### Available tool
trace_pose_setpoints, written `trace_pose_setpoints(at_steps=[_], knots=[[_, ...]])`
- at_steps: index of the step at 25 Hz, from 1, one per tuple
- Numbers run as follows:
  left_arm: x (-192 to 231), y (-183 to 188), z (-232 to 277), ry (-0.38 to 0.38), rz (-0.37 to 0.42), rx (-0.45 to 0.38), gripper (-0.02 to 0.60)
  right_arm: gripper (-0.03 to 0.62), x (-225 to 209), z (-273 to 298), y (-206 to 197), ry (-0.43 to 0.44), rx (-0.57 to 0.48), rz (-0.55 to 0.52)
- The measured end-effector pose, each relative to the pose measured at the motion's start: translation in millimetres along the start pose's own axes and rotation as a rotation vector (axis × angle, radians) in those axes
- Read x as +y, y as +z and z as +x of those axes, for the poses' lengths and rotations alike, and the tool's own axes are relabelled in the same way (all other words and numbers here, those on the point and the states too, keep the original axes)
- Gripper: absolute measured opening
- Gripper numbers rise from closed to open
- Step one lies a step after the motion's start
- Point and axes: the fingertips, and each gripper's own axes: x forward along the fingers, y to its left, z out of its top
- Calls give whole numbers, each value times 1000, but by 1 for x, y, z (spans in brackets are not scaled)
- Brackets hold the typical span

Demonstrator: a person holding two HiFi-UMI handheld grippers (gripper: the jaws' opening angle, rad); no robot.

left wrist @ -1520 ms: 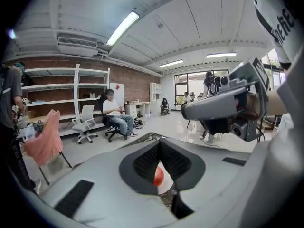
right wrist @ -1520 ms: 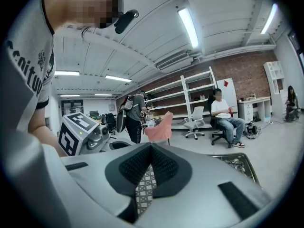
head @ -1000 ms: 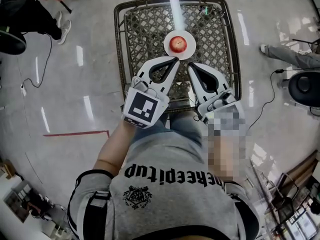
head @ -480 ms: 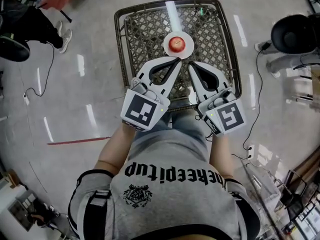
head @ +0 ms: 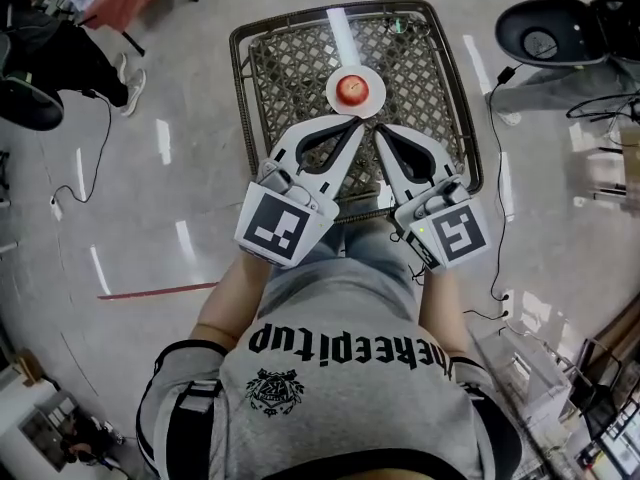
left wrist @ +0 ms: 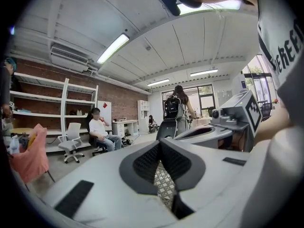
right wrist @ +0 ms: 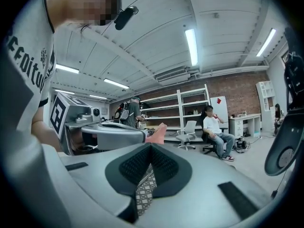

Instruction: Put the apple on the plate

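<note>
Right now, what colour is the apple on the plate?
The apple is red, clearest in the head view.

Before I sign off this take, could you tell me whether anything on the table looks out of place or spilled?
Nothing stands out. The apple sits on the white plate, which lies flat on the lattice table. The left hand-held gripper and the right hand-held gripper are both shut and empty.

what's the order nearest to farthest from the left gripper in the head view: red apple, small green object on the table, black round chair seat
1. Red apple, just ahead of the left gripper, on the white plate.
2. Small green object, far right of the woven table.
3. Black round chair seat, off the table, upper right.
</note>
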Motion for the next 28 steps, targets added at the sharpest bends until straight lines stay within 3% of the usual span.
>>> trace_pose_setpoints(at_steps=[28], knots=[[2,9,-16,-11,-20,-31,20,5,15,-3,18,1,-25,-50]])
